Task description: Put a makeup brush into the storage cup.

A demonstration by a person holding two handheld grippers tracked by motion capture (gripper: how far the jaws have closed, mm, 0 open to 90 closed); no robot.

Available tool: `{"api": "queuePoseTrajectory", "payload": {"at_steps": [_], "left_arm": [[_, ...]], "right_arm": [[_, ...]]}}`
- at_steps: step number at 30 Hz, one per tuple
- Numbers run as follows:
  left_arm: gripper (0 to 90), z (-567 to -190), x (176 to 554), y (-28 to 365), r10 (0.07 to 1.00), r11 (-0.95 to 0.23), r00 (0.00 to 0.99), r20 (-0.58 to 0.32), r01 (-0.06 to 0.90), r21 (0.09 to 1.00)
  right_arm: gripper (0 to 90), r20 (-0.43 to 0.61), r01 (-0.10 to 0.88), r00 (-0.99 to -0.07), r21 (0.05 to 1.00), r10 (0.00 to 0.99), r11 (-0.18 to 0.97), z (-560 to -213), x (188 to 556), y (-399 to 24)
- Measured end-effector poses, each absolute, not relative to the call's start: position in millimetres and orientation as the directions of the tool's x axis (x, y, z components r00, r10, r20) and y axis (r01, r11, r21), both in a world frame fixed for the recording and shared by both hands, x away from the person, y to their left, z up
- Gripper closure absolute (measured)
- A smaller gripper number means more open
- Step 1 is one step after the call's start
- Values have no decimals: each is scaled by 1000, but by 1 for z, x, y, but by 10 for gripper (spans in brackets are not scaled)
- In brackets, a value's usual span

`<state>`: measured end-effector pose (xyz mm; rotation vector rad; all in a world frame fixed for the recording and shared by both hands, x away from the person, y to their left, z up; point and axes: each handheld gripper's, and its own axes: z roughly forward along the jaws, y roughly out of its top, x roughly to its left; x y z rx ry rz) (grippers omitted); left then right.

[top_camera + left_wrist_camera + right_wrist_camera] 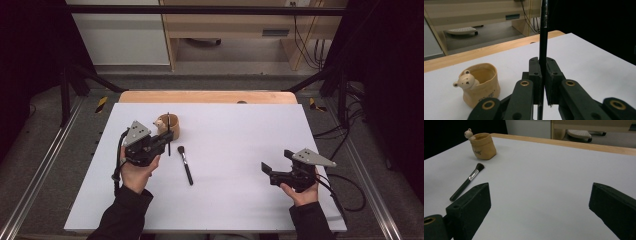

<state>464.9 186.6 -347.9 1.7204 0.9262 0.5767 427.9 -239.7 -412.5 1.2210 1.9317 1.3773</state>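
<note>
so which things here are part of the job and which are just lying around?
In play, likely:
- left gripper, shut on a thin black stick
- bear cup
- brush, loose on the table

Idle or background:
- right gripper, open and empty
- shelving and cables beyond the table

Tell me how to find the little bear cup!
Look at the white table, on its far left part. There the tan cup stands just past the left gripper. A small bear head peeks over its rim, unlike the black brush lying flat nearby.

Thin black rod (543,37) top cut off.
</note>
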Motion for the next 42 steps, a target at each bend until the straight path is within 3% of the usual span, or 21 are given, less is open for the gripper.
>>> {"api": "queuePoseTrajectory", "payload": {"at_steps": [42], "left_arm": [[844, -330, 554, 175, 844, -172, 535, -27, 317, 933]], "right_arm": [[52, 129, 390, -494, 917, 860, 86, -412, 425, -243]]}}
